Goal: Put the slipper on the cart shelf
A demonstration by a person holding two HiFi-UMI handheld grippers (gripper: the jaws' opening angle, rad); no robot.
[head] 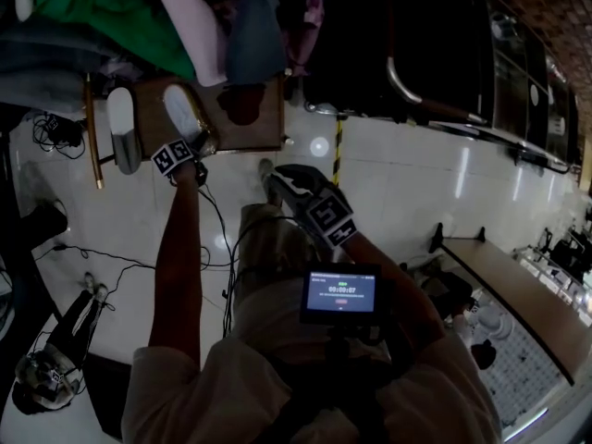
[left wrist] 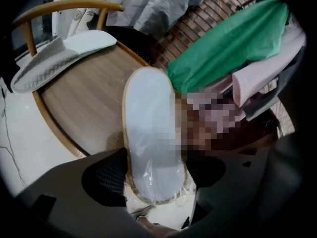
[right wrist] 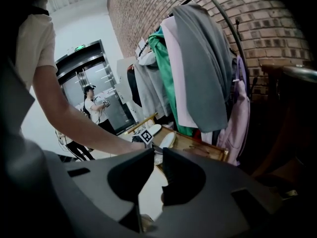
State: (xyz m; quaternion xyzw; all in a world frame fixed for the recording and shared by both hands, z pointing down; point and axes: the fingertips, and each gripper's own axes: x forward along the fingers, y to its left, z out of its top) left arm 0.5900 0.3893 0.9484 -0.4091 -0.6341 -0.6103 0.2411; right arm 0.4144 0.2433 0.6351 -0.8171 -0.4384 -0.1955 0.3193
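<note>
Pads (left wrist: 106, 175) of the left gripper (left wrist: 155, 172) are standing wide. As far as the left gripper view shows, they are pressing on the 2 side edges of the slipper (left wrist: 148, 118) at its heel, so this gripper is holding the slipper.

From the jaws the slipper is running straight ahead. Its long axis is lying in line with the gripper, heel at the pads and toe pointing away over the cart shelf (left wrist: 84, 108). Its toe and middle are lying over the shelf's bare wood, near the shelf's front edge. Its heel is overhanging that edge above the pale floor (left wrist: 20, 148). Whether the slipper is resting on the wood I cannot tell.

By my judgement the coming move is turning on this overhang: the slipper is needing to travel along its own axis, deeper onto the shelf, before the jaws let go. The left gripper is by far the nearer 1. The right gripper (right wrist: 157, 155) is hanging well apart from the shelf, its 2 jaws narrowed to a slit with nothing between them.

The slipper is showing a flat white face with a thin tan rim, and clear film (left wrist: 185, 182) is crinkling round its heel. A 2nd slipper (left wrist: 54, 63), grey and white, is lying at the shelf's left side, apart from the 1st.
</note>
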